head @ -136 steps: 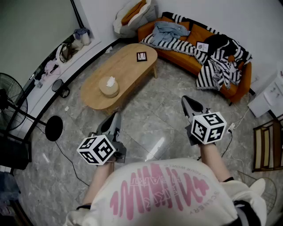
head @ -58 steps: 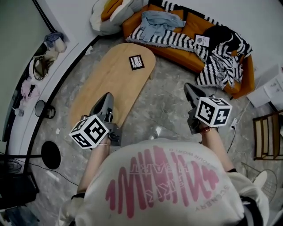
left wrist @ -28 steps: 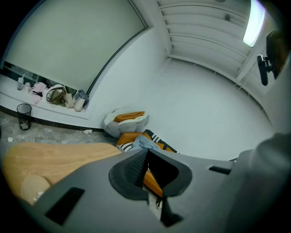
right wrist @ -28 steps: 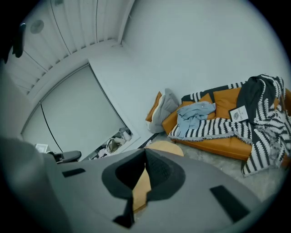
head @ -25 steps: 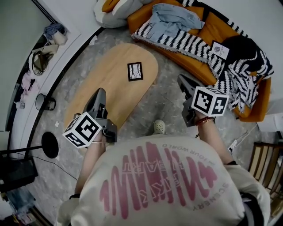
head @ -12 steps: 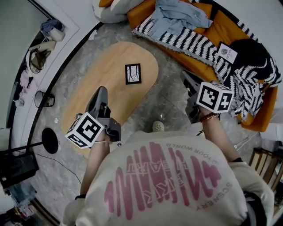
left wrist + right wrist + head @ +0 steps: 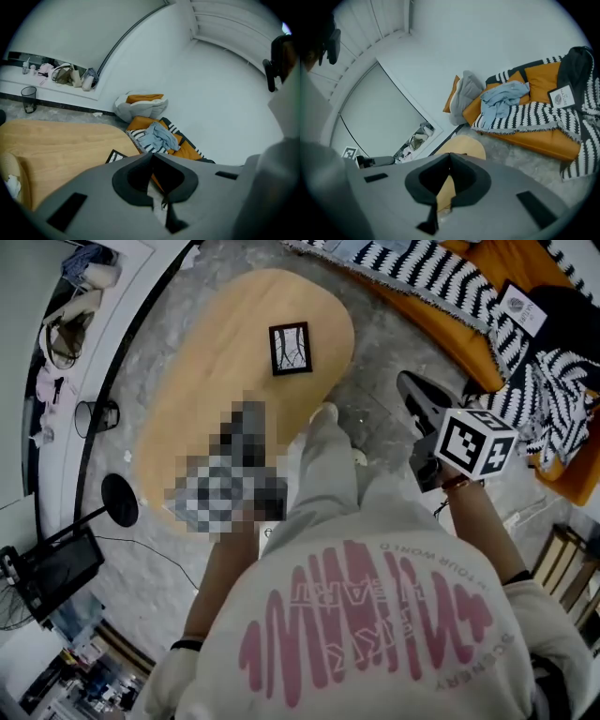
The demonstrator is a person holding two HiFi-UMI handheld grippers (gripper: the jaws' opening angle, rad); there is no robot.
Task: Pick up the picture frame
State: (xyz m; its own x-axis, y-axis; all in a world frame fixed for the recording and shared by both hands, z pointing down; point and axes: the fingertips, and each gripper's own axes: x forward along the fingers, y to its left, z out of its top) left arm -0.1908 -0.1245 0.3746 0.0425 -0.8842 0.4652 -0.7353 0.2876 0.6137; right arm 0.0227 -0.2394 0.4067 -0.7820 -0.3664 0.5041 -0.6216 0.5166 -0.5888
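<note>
The picture frame (image 7: 291, 349), black-edged with a pale print, lies flat on the far half of the oval wooden table (image 7: 206, 371). In the left gripper view its corner (image 7: 115, 156) peeks out just left of the jaws. The left gripper (image 7: 152, 154) is shut and empty and hangs over the table's near part, short of the frame; in the head view a mosaic patch covers it. The right gripper (image 7: 406, 382) is off the table's right side over the floor. Its jaws (image 7: 450, 154) are shut with nothing between them, pointing past the table's end (image 7: 464, 147).
An orange sofa (image 7: 487, 296) with striped throws and clothes runs along the far right. The person's leg and shoe (image 7: 323, 442) stand against the table's right edge. A black round stand base (image 7: 119, 500) and a small bin (image 7: 28, 99) sit left of the table.
Both grippers have come down and forward toward the table. The person has stepped up to the table's edge, so the frame lies closer.
</note>
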